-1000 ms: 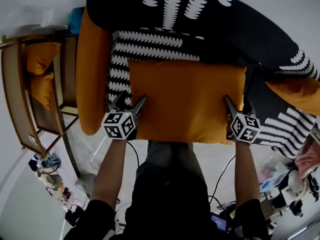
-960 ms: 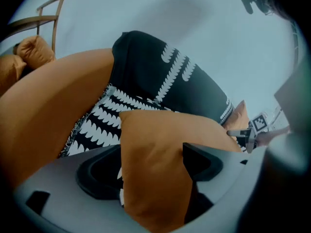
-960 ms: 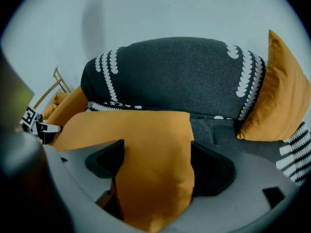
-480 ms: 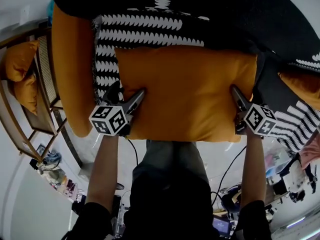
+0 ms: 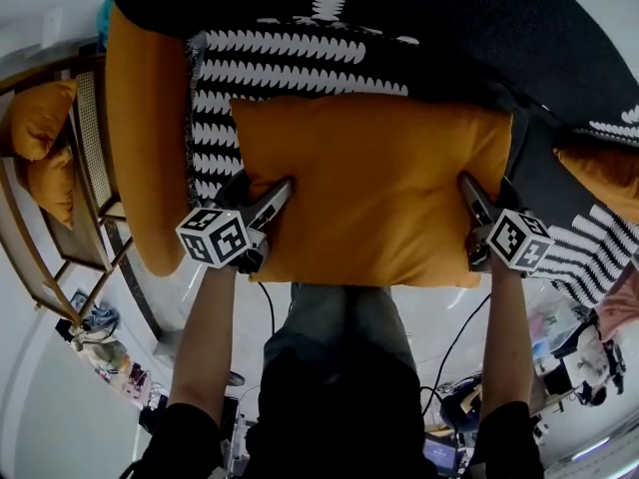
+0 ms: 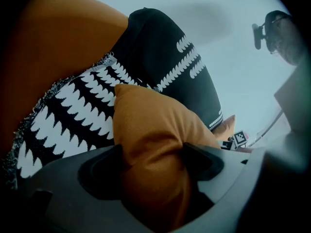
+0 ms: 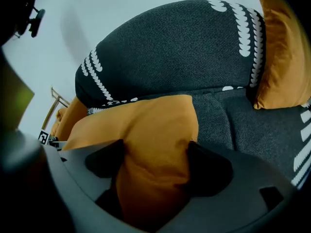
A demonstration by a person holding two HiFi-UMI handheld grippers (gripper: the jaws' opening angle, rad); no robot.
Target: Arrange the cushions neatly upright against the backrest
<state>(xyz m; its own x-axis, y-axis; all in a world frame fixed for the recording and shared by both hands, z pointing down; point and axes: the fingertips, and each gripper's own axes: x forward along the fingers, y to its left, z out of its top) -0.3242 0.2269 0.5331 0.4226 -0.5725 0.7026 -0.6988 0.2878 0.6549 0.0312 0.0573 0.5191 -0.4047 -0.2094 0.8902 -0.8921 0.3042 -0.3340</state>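
Observation:
An orange cushion (image 5: 369,188) lies flat across the sofa in front of me, held at both side edges. My left gripper (image 5: 262,190) grips its left edge and my right gripper (image 5: 487,196) its right edge. In the left gripper view the orange fabric (image 6: 150,130) bunches and creases between the jaws of the left gripper (image 6: 153,161). The right gripper view shows the same cushion (image 7: 146,125) in the right gripper (image 7: 155,164). Both pairs of jaws have just been closing on it. A black-and-white patterned cushion (image 5: 290,58) lies behind it, under the dark backrest (image 5: 469,18).
A large orange bolster (image 5: 145,138) lines the sofa's left side. Another orange cushion (image 5: 599,168) sits at the right end. A rattan chair (image 5: 95,168) with orange cushions stands at the left. Cables and clutter lie on the floor near my legs.
Both grippers and the orange cushion have sunk a little toward the sofa seat, and the cushion fills more of the head view. Over the last half second almost nothing has shifted.

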